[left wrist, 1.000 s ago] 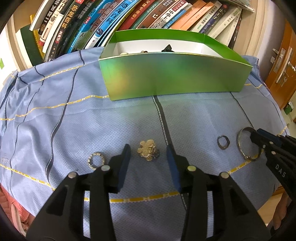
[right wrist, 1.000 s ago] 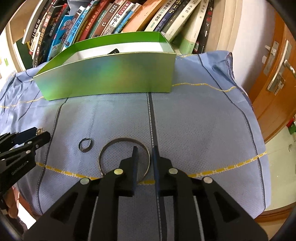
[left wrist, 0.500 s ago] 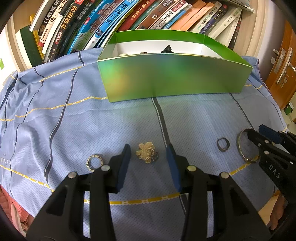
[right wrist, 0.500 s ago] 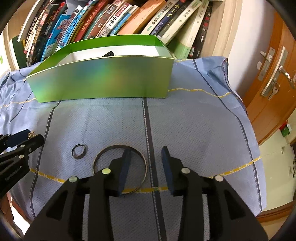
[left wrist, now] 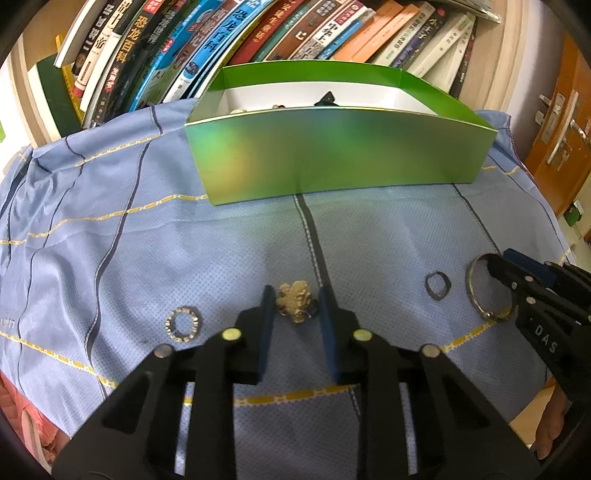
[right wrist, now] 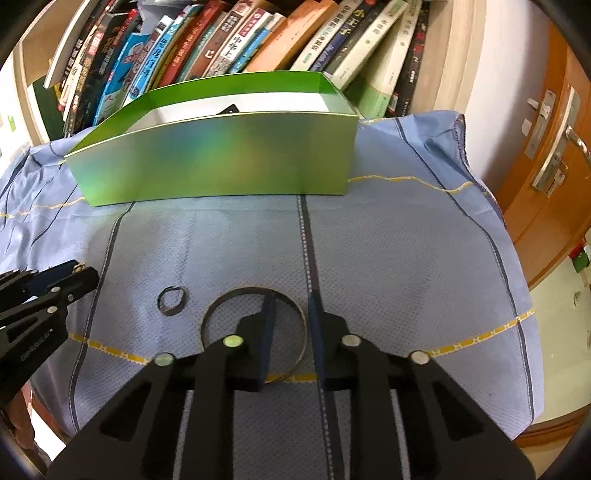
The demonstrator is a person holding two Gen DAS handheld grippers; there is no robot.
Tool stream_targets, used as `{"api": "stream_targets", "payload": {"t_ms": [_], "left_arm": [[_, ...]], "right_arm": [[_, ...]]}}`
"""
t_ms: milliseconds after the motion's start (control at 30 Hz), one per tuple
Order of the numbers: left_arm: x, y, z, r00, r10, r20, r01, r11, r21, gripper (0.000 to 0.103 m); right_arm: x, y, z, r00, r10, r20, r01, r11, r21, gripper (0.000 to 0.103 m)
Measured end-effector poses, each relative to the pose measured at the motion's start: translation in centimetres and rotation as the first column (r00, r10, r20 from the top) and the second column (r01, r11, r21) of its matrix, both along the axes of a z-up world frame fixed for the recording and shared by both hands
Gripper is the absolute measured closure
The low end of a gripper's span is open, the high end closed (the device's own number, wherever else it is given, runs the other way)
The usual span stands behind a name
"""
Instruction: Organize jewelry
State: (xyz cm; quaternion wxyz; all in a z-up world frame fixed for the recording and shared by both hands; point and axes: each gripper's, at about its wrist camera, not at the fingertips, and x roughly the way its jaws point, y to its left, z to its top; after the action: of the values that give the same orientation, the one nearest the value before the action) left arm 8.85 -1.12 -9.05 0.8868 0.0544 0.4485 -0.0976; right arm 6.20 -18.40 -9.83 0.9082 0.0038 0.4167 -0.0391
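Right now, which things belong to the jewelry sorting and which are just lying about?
Job: gold brooch, beaded ring, dark ring, bangle, green box.
Lying about: books, blue cloth, door.

"DAS" on right tongs [left wrist: 496, 264], "恐龙百科" on book spine [left wrist: 218, 35]

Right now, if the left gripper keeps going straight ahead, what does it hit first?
The gold flower brooch, already between the open left gripper fingers. Past it comes bare cloth, then probably the green box.
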Motion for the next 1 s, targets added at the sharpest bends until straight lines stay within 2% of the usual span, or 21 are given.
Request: {"api": "stream_targets", "payload": {"t_ms": [67,133,367,667,1000], "left_arm": [[0.0,0.0,0.0,1.0,0.003,0.001,-0.003,1.0,-0.003,0.079],[0.0,0.1,0.0,1.0,0.007,-0.003,-0.007,1.0,-0.009,0.079],[-0.2,0.3,0.3,1.0,0.015,-0.003,-0.015,1.0,-0.007,0.081],[-0.5,0.6,0.7,1.0,0.029,0.013,-0.029,1.0,-0.009,0.081],[-0.8,0.6,0.9,0.999,0.031,0.024,-0.031,0.999,-0.006,0.081]], "right_arm": [[-0.1,0.2,0.0,1.0,0.011,0.0,-0.011,1.0,0.003,0.096],[-0.2,0.4,0.0,1.0,0.018,-0.001,-0.018,1.0,0.003,0.097],[-0.3,-0.3,0.4,1.0,0.004,-0.008,-0.003,0.999,0.052,0.098],[-0.8,0.0,1.6,1.0,0.006,0.023,-0.006,0.999,0.039,0.098],[-0.5,-0.3,1.0,1.0,-0.012,0.0,0.012,0.999,0.037,0.098]]}}
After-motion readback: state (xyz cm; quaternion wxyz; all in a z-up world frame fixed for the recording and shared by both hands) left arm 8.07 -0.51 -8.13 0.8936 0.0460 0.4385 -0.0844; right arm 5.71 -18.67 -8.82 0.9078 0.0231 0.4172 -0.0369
